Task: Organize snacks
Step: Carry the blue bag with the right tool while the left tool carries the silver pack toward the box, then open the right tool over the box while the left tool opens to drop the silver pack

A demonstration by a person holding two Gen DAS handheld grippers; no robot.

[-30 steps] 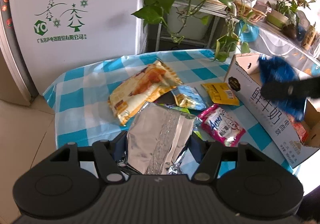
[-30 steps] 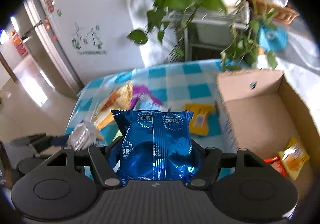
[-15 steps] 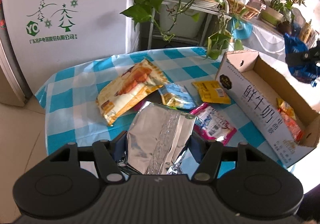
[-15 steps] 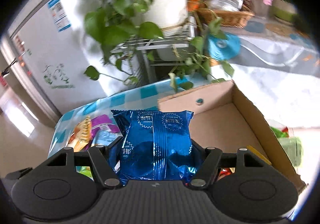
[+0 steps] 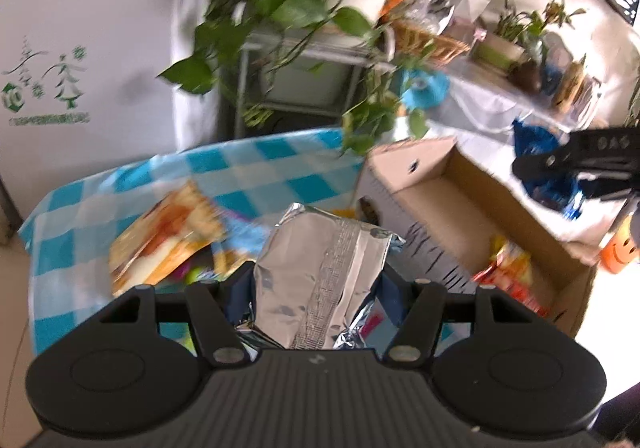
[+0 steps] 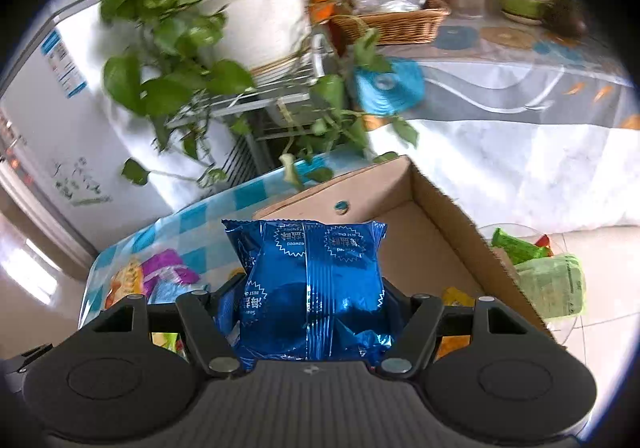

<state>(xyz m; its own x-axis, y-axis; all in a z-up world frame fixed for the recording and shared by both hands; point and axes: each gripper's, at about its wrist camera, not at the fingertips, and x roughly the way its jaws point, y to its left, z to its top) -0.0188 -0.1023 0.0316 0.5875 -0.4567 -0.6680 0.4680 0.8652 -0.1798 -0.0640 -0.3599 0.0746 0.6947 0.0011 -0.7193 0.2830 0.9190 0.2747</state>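
Snacks: the silver packet (image 5: 320, 272) pinched in the left gripper (image 5: 316, 288) has risen off the checked tablecloth (image 5: 256, 168) toward the cardboard box (image 5: 452, 208). The right gripper (image 6: 308, 300), clamping a blue packet (image 6: 312, 288), now hangs over the box, which holds red and yellow packets (image 5: 508, 268).

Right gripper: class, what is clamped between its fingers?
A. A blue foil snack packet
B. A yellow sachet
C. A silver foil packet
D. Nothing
A: in the right wrist view the right gripper is closed on a blue foil snack packet, held in front of the cardboard box.
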